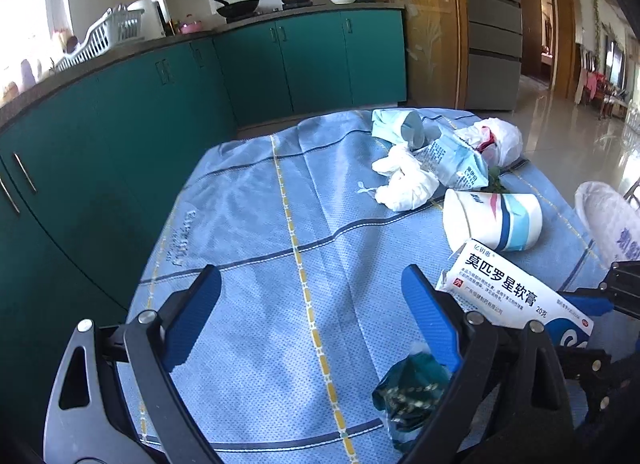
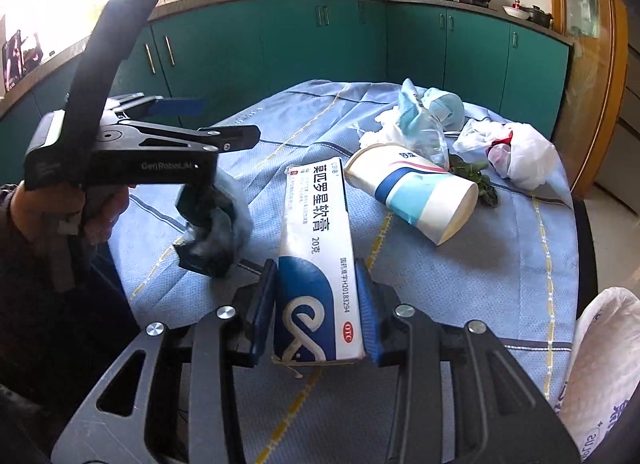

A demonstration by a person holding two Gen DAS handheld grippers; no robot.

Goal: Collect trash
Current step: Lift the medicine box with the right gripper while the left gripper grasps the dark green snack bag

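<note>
Ointment box [image 2: 316, 264] clamped between right gripper [image 2: 320, 304] fingers, left gripper [image 1: 312, 292] fingers spread, empty.

Strong daylight pours in from a window [image 1: 24, 23] far ahead and to the left of both grippers, blown out to white so nothing shows there. The fisheye lenses bend the teal cabinets [image 1: 280, 63] and the counter edge into curves, and dark vignette fills the frame corners. The blue tablecloth [image 1: 260, 232] ahead of the left gripper's fingers is evenly lit with soft shadows, the floor [image 1: 580, 131] far to its right glares, and focus is fairly sharp throughout.
</note>
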